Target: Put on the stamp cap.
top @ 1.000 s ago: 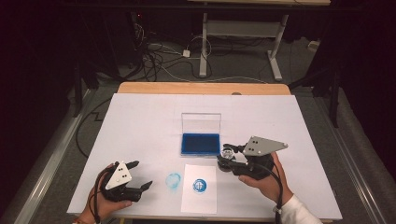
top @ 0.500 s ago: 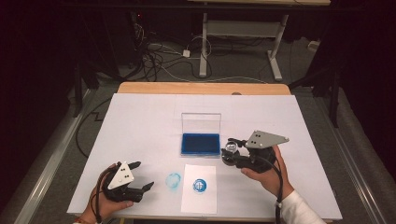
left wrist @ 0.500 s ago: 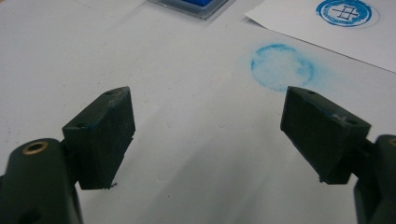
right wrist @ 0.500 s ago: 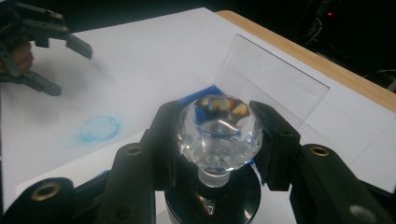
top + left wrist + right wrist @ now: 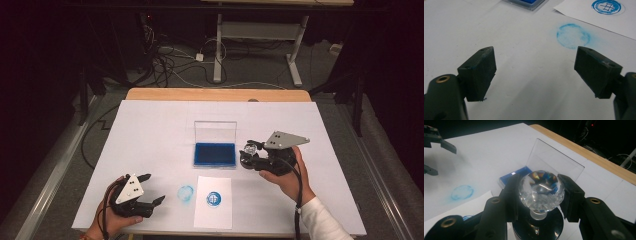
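Your right gripper [image 5: 540, 195] squeezes the stamp [image 5: 541, 191] by its glass knob, which looks hard, slippery and heavy. Hold it snug around the middle. Your left gripper [image 5: 535, 72] is wide open, holding nothing.

Lab: floor cables [image 5: 170, 60], paper-covered table [image 5: 150, 130], dark surroundings.

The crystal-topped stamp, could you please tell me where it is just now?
In the high view the stamp is clamped in the right tool, just right of the open ink pad.

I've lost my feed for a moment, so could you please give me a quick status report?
Right tongs shut on stamp, beside open ink pad. Left tongs open, empty, over table near blue smudge. Paper already stamped. Nothing in the way.
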`<state>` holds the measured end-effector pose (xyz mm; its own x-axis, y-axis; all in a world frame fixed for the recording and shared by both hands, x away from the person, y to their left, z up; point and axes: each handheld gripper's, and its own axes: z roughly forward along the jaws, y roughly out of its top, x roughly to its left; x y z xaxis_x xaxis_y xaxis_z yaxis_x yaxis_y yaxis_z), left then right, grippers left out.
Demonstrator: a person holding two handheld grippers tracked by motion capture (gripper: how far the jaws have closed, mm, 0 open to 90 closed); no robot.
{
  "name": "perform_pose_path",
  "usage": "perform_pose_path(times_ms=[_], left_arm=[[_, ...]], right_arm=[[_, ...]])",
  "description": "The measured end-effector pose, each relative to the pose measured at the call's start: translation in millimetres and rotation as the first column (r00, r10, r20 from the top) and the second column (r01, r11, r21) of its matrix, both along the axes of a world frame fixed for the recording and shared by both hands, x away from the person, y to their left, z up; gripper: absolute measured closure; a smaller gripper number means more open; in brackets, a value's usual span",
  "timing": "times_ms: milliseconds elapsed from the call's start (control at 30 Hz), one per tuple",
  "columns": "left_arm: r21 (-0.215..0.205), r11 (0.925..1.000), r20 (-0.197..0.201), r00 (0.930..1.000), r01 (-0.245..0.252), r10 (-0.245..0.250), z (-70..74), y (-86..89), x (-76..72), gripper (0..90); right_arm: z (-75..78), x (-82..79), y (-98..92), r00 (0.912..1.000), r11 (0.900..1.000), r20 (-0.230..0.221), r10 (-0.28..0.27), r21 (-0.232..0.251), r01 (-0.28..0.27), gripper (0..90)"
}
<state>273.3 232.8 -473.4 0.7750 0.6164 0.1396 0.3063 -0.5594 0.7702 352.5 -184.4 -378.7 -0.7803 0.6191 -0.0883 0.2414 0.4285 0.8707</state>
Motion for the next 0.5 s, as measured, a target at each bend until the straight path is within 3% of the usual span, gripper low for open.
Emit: perform_pose_path(times_ms=[500], left_arm=[[0.012,0.9999,-0.007,1.0000,0.002,-0.002,-0.8,-3.4,1.0,17.2]], right_arm=[[-3.1,18.2,2.6,0.9993,0.999,-0.019,-0.032,-0.029,0.032,56.5]])
